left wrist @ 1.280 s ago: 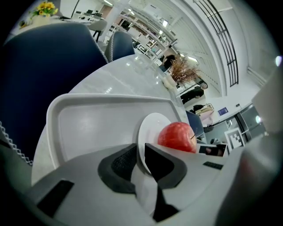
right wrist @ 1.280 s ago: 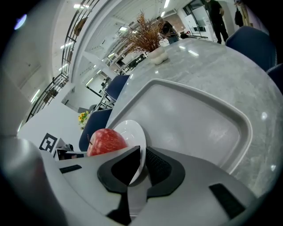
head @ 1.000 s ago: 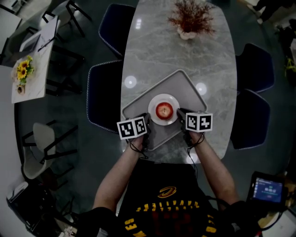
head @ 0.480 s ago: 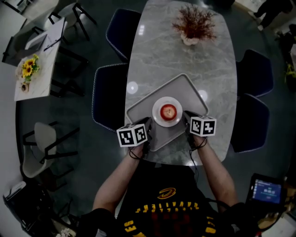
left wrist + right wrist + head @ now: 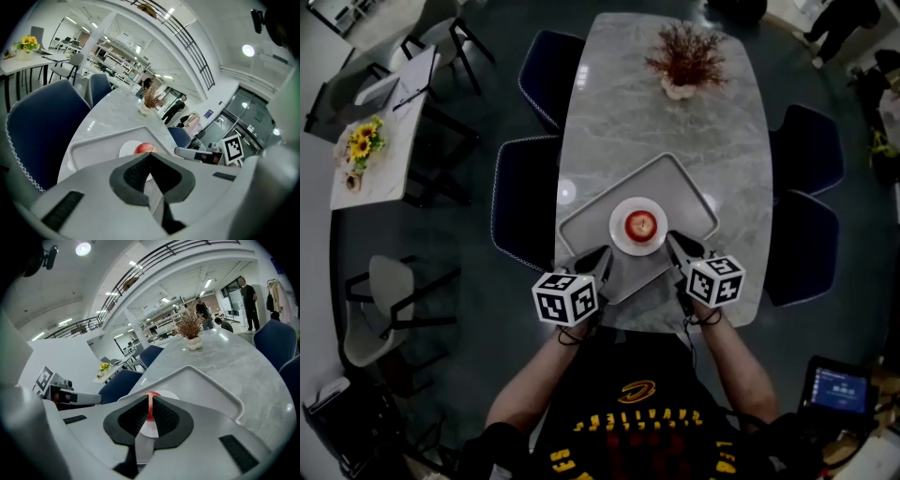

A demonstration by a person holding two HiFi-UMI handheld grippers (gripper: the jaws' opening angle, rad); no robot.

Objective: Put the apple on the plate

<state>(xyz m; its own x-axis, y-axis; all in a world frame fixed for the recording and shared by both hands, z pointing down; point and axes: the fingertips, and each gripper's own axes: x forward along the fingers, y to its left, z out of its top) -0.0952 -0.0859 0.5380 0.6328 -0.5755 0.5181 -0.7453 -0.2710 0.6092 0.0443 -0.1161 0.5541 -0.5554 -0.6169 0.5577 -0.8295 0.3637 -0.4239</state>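
A red apple [image 5: 641, 224] rests on a white plate [image 5: 622, 236] in the grey tray [image 5: 675, 178] on the marble table. The apple [image 5: 145, 148] also shows just past the jaw tips in the left gripper view, and the apple [image 5: 149, 394] likewise in the right gripper view. My left gripper [image 5: 602, 255] hangs above the tray's near left edge. Its jaws have just been closing and now meet with nothing between them. My right gripper [image 5: 675, 242] hovers at the plate's near right, jaws drawn to a hairline, holding nothing. Neither gripper touches the apple.
A potted dried plant [image 5: 686, 58] stands at the table's far end. Dark blue chairs [image 5: 525, 202] flank the table on the left and chairs [image 5: 811, 244] on the right. A side table with sunflowers [image 5: 358, 141] is far left. The table's near edge lies under my hands.
Both grippers have risen and drawn back toward me from beside the plate. The apple stays on the plate.
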